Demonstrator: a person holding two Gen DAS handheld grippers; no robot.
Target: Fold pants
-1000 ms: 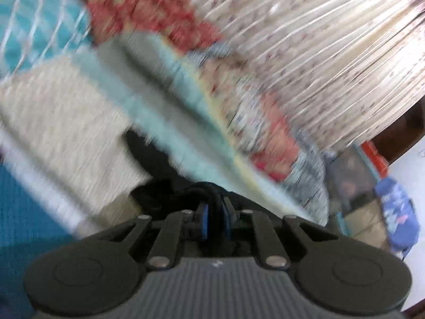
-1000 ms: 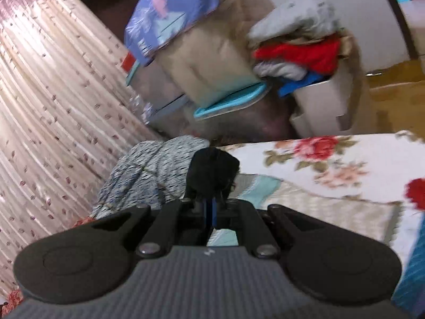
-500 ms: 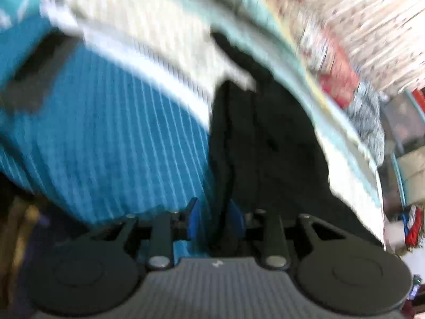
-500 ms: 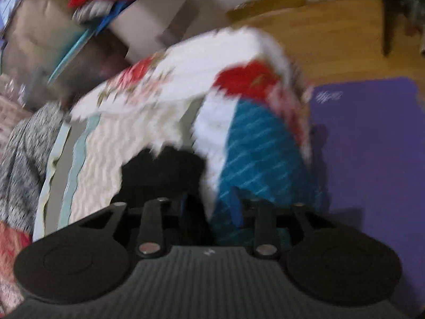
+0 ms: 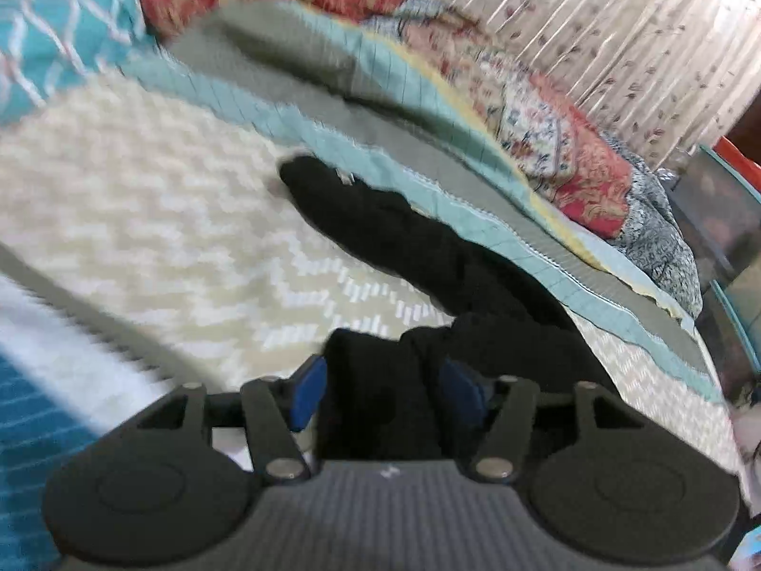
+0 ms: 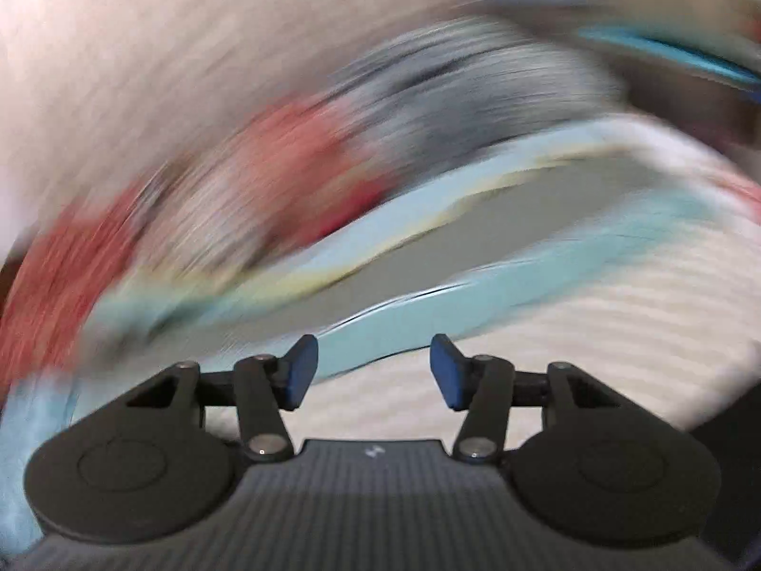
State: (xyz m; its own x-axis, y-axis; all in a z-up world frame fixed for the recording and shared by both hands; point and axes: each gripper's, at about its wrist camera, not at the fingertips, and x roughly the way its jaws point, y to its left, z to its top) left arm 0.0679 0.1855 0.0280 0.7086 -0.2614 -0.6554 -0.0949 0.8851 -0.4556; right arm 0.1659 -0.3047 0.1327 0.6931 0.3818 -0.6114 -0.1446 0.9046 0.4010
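Pants (image 5: 418,247): black, soft, matte fabric, lying in a long rumpled strip on the bed; one narrow end reaches toward the far quilt edge, the near end is bunched in thick folds.
Left tongs (image 5: 387,392): blue pads spread apart, with the bunched black cloth sitting between them; the pads flank the fabric, and whether they touch it I cannot tell.
Left tong fingers (image 5: 309,392): flat, blue, paddle-shaped tips on black linkage arms.
Right tongs (image 6: 373,373): spread wide, nothing between the pads; only bedding shows in the gap.
Right tong fingers (image 6: 447,371): same blue paddles, sharp against a heavily smeared background.
Cream blanket (image 5: 142,219): woven, pale zigzag pattern, nubby texture; pants rest on it.
Border band (image 5: 333,142): grey strip edged in light teal with a fine stitched grid, running diagonally just beyond the pants; in the right wrist view the same grey and teal bands (image 6: 475,219) appear as blurred streaks.
Floral quilt (image 5: 537,133): red, cream and blue print, heaped in soft ridges behind the band.
Teal cover (image 5: 52,33): turquoise with white lattice lines, far left corner.
Curtain (image 5: 594,24): cream, tightly pleated, small leaf print, hanging behind the bed.
Right wrist view: strong motion blur; no pants discernible there.
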